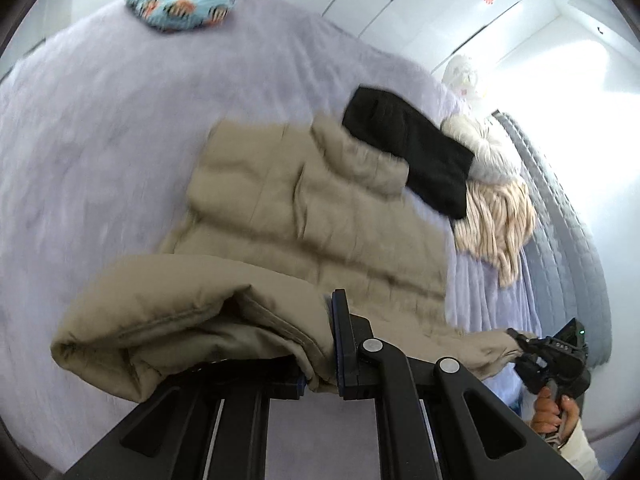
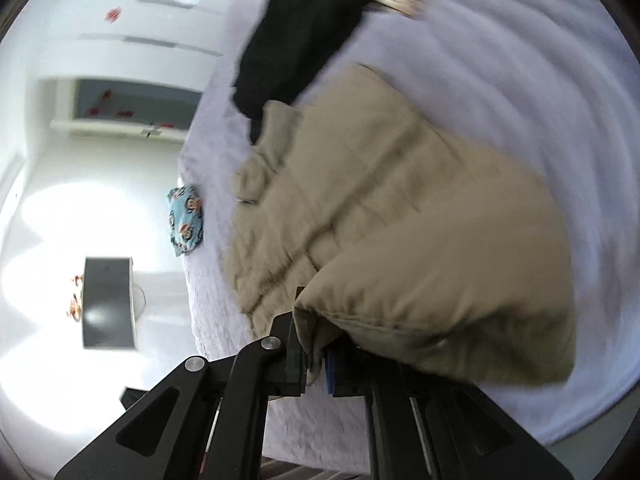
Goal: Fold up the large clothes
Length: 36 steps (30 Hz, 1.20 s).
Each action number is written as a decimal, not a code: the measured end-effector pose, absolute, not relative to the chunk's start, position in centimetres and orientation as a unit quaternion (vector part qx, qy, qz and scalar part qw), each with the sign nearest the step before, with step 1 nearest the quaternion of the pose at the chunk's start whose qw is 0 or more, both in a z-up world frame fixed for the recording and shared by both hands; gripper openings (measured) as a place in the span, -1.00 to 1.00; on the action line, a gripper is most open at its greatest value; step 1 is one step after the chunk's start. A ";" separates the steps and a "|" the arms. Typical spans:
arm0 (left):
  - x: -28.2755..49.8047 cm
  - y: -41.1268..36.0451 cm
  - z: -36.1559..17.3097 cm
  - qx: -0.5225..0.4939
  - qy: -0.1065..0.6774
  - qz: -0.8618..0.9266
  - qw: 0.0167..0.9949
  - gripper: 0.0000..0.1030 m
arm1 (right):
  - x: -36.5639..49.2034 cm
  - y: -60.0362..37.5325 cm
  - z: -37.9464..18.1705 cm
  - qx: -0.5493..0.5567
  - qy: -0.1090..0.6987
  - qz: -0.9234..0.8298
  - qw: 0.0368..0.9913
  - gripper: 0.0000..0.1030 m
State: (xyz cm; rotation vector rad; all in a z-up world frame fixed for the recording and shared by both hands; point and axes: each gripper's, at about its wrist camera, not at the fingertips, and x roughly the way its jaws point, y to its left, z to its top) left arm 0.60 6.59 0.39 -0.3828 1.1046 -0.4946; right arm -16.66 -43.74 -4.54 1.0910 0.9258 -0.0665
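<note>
Bed (image 1: 100, 128) with lavender cover carries a black garment (image 1: 408, 148) touching the jacket's collar, a cream knit (image 1: 496, 224) at right edge, and a blue patterned cloth (image 1: 180, 0) upper left. Tan quilted jacket (image 1: 304, 208) lies centre frame, near hem raised. Left gripper (image 1: 320, 364) and right gripper (image 2: 316, 364) each clamp that hem.

black hand-held gripper (image 1: 320, 376) with blue pads, round silver screws; hand (image 1: 554, 416) in a white sleeve (image 1: 580, 452).
</note>
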 end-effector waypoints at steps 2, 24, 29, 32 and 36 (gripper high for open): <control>2.8 5.4 1.6 -0.168 0.502 -0.221 0.819 -0.78 | -13.1 -44.9 -3.1 0.479 0.428 -0.010 0.767 -0.86; 25.3 -4.5 -12.6 -0.058 0.560 -0.098 0.820 -0.77 | 10.3 -51.3 -16.0 0.447 0.512 -0.053 0.731 -0.86; 25.0 -4.2 -12.5 -0.068 0.554 -0.100 0.824 -0.73 | 10.8 -51.6 -16.7 0.457 0.523 -0.048 0.718 -0.82; 23.8 -3.5 -10.8 -0.079 0.532 -0.109 0.836 0.03 | 10.7 -51.4 -15.1 0.434 0.525 -0.039 0.731 -0.43; 22.1 -2.8 -7.3 -0.053 0.480 -0.103 0.870 0.74 | 10.5 -50.5 -12.3 0.399 0.506 -0.018 0.764 0.40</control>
